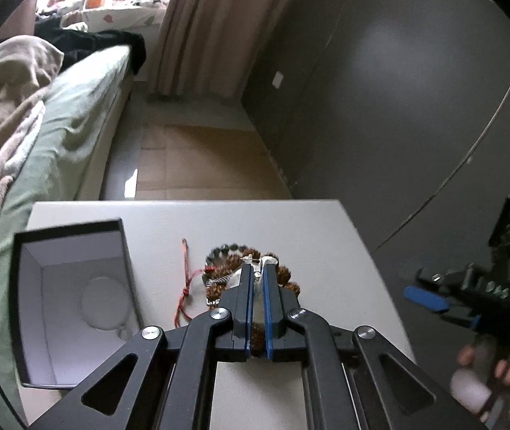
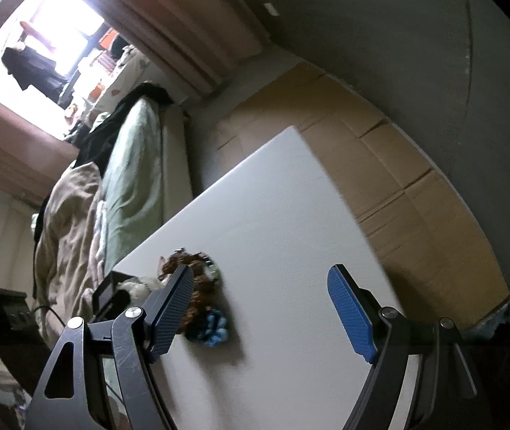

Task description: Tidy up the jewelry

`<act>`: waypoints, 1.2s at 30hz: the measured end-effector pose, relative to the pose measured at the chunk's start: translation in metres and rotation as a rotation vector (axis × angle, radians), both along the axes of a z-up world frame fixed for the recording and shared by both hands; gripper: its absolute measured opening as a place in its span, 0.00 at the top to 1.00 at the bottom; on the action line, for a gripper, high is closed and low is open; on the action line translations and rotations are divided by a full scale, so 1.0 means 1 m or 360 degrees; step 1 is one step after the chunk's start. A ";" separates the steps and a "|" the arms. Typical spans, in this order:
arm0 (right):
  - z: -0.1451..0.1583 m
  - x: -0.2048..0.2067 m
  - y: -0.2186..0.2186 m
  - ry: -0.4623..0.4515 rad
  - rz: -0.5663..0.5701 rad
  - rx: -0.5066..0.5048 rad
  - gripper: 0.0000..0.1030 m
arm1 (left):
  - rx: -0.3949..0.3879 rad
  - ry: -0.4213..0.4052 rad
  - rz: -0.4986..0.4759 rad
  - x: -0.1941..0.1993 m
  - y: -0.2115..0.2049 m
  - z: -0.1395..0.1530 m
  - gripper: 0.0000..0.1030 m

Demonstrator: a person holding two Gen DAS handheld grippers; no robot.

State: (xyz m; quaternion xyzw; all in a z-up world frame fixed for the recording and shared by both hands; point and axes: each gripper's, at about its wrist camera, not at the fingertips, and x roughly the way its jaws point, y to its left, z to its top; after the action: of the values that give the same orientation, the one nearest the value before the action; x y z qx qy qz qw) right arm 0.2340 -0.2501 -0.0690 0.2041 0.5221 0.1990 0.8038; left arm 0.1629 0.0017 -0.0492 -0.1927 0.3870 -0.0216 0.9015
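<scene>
A pile of jewelry [image 1: 230, 272] lies on the white table [image 1: 326, 243]: brown and dark bead bracelets, a silver chain and a red cord [image 1: 185, 286]. My left gripper [image 1: 258, 268] is over the pile, its jaws nearly together around a small pale piece [image 1: 258, 301]. An open black box [image 1: 72, 297] with a white lining stands to its left. My right gripper [image 2: 260, 279] is wide open and empty above the table, right of the pile [image 2: 197, 279], which here also shows a blue bead bracelet [image 2: 213, 328]. It also shows at the right of the left wrist view [image 1: 430, 295].
A bed with a green sheet [image 1: 61, 125] and a beige blanket [image 1: 0, 107] runs along the table's left. Flattened cardboard [image 2: 380, 150] covers the floor beyond the table. A grey wall [image 1: 398, 71] stands to the right. Curtains [image 1: 215, 25] hang at the back.
</scene>
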 end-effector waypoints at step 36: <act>-0.042 -0.002 0.143 0.0132 0.0305 0.0116 0.61 | -0.0204 -0.0198 0.0248 -0.040 0.098 0.030 0.96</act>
State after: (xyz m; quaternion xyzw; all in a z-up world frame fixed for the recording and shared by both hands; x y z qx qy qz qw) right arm 0.2318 -0.1071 -0.1107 0.1904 0.5646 0.2851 0.7508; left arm 0.1228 0.0994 -0.0196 -0.2777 0.3120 0.0121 0.9085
